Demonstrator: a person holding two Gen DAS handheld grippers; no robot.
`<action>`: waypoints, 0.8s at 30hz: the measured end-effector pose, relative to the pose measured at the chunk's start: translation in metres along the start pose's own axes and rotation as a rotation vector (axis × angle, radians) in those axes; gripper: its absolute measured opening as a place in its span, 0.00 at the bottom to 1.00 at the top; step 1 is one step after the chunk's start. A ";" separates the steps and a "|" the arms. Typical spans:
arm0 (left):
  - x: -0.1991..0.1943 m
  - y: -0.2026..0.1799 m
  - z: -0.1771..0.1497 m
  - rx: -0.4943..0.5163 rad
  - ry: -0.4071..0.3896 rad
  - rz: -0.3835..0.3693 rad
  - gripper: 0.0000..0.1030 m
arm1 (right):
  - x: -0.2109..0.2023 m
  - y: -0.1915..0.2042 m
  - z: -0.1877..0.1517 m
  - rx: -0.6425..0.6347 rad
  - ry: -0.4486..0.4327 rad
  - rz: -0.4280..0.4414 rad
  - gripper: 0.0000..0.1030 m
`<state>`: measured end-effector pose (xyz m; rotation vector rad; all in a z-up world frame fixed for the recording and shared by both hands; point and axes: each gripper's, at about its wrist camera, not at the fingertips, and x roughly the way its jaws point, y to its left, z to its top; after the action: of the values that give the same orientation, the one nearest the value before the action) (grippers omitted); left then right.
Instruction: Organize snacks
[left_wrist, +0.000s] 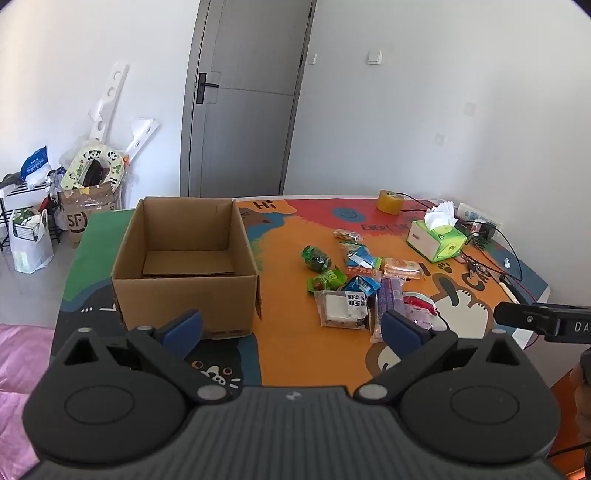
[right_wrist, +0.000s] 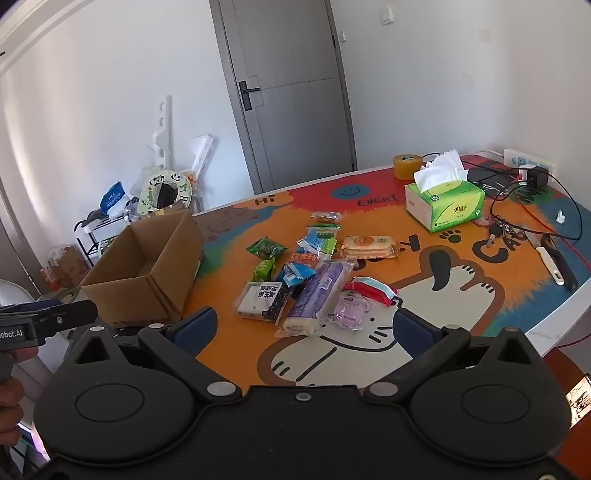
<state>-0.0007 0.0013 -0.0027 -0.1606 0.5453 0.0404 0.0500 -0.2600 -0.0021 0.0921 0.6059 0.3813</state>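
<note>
Sitting open, cardboard box (left_wrist: 184, 258) holding only a cardboard sheet (left_wrist: 188, 264).

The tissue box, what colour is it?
Green and white tissue box, clearest in the right wrist view.

Open brown cardboard box (left_wrist: 184, 258) sits upright and empty left of my scattered snack packets (left_wrist: 354, 280), which lie flat and clustered on the colourful table mat (left_wrist: 288, 350).
</note>
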 end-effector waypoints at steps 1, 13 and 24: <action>-0.001 0.000 0.000 -0.003 -0.001 0.003 0.99 | 0.000 0.000 0.000 -0.002 0.000 -0.001 1.00; -0.003 0.002 0.002 -0.009 -0.002 0.007 0.99 | 0.001 0.001 0.001 -0.008 0.002 -0.001 1.00; -0.002 0.000 0.002 -0.004 0.005 0.004 0.99 | -0.001 0.005 -0.001 -0.007 0.006 0.011 1.00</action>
<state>-0.0015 0.0019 0.0000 -0.1634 0.5505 0.0447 0.0473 -0.2561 -0.0013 0.0877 0.6102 0.3945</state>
